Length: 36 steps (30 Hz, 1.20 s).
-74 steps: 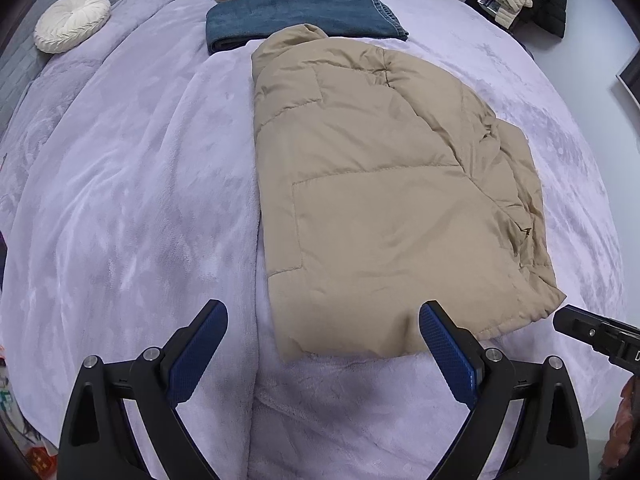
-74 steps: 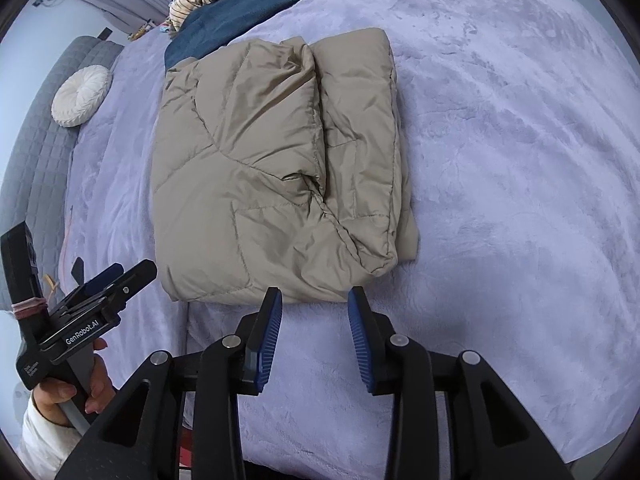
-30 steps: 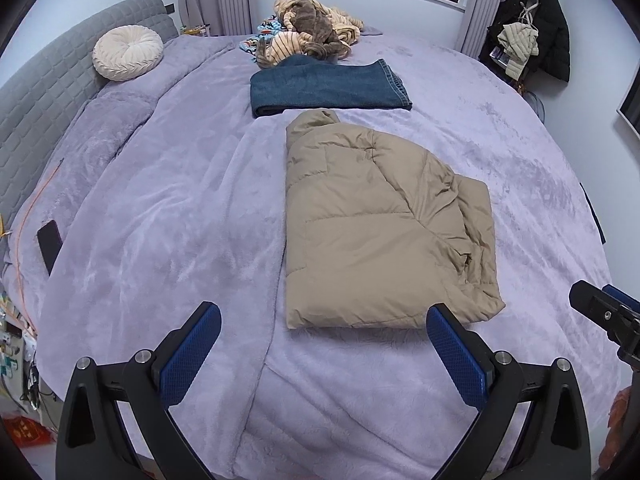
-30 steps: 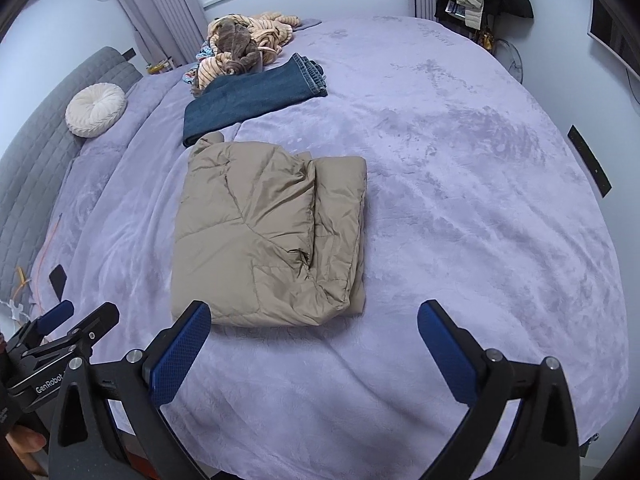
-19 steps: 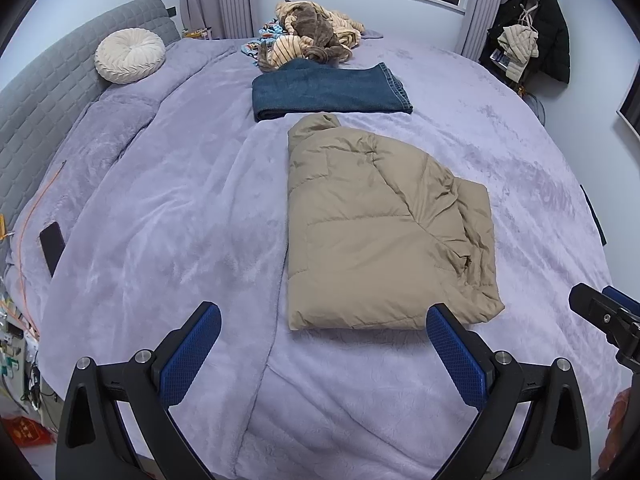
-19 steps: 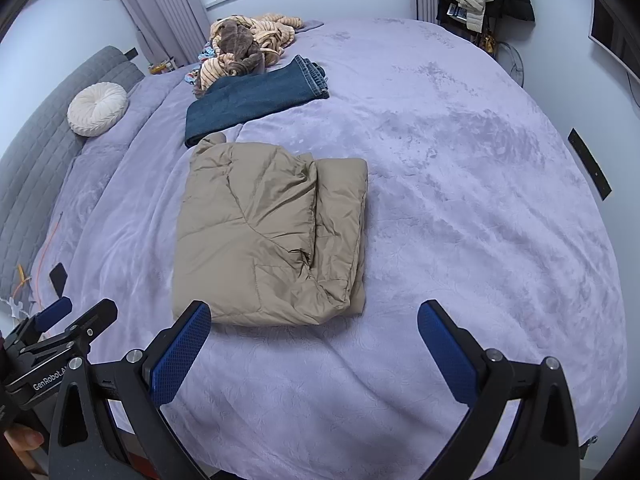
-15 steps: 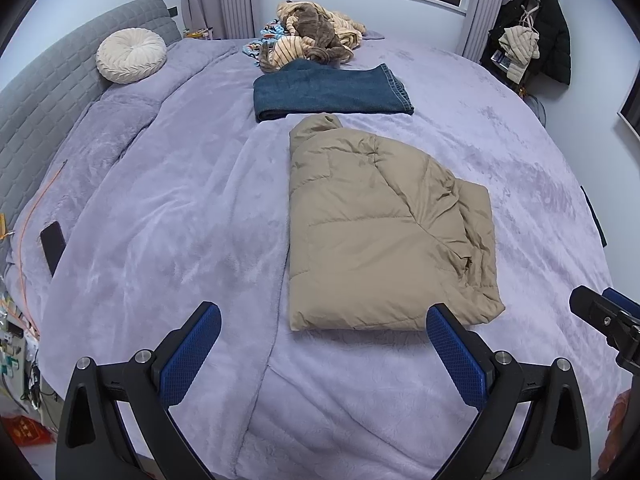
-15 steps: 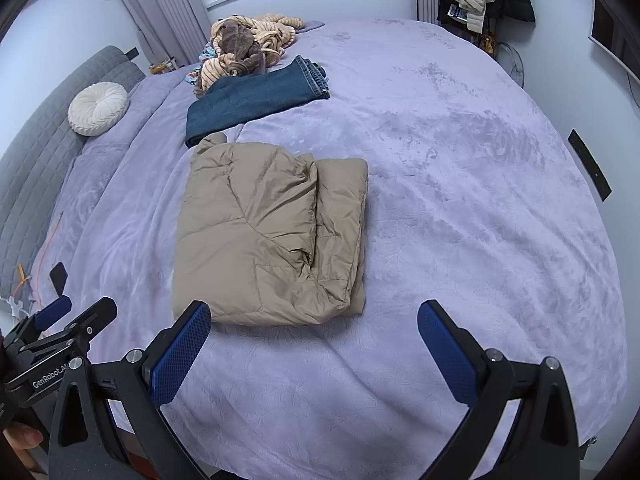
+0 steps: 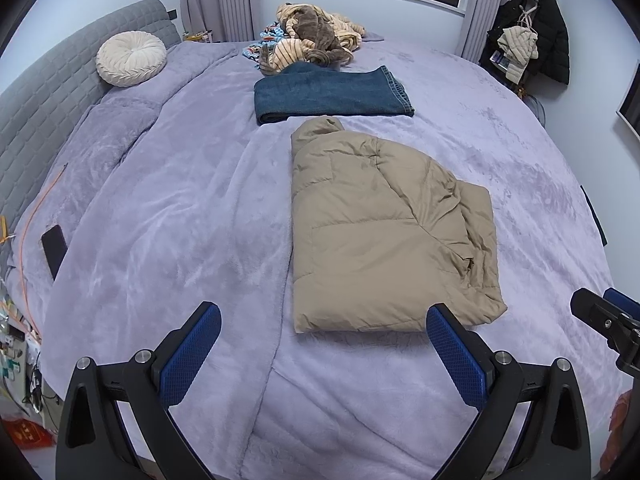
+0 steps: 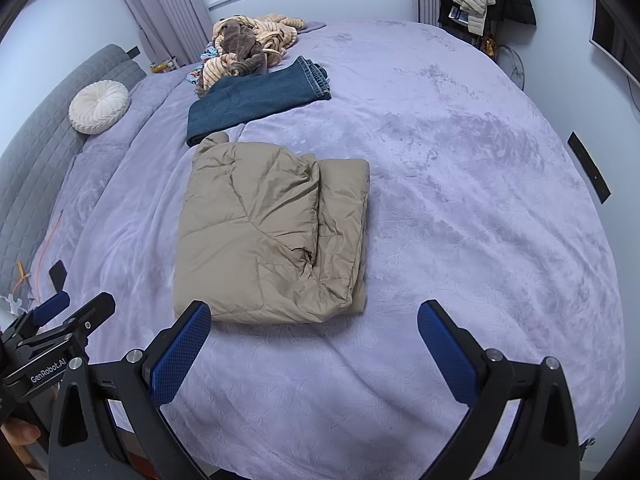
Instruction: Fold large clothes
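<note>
Left wrist view: left gripper (image 9: 320, 344) and right gripper (image 10: 314, 342) now both gaping wide and empty, backing off at lower frame. Jacket (image 9: 384, 232) lying folded mid-frame; jeans (image 9: 332, 94) beyond. Fold probably complete.

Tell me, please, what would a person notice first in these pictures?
First, the folded tan puffer jacket lying in the middle of the lavender bed. Beyond it lie folded jeans and a heap of unfolded clothes near the window. Both tools, left and right, hover open, holding nothing.
</note>
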{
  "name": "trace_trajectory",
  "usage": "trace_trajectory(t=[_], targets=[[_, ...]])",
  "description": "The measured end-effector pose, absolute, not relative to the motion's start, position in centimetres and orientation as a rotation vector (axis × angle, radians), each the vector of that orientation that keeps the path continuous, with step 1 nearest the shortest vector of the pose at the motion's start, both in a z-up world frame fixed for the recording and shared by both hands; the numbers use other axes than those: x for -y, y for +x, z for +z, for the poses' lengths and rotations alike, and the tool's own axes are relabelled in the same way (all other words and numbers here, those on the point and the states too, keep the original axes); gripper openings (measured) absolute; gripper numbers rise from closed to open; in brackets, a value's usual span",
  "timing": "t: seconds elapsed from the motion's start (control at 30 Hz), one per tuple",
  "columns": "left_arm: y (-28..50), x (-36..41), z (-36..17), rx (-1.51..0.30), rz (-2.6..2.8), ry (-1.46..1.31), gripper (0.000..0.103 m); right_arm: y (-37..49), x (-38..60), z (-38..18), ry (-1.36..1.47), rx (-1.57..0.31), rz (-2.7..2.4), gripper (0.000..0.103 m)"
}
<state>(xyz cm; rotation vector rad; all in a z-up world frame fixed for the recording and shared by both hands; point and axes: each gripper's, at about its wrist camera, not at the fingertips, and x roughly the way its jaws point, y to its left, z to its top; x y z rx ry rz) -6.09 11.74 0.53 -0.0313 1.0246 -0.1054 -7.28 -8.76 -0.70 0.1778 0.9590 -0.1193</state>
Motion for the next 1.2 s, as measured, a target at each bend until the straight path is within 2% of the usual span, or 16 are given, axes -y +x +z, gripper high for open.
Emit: trace_trajectory(t=[1.2], targets=[[-5.76,-12.59,0.88,-1.009,-0.106,-0.026,0.103,-7.34,8.00,-0.21,0.167,-0.961,-0.116,0.103]])
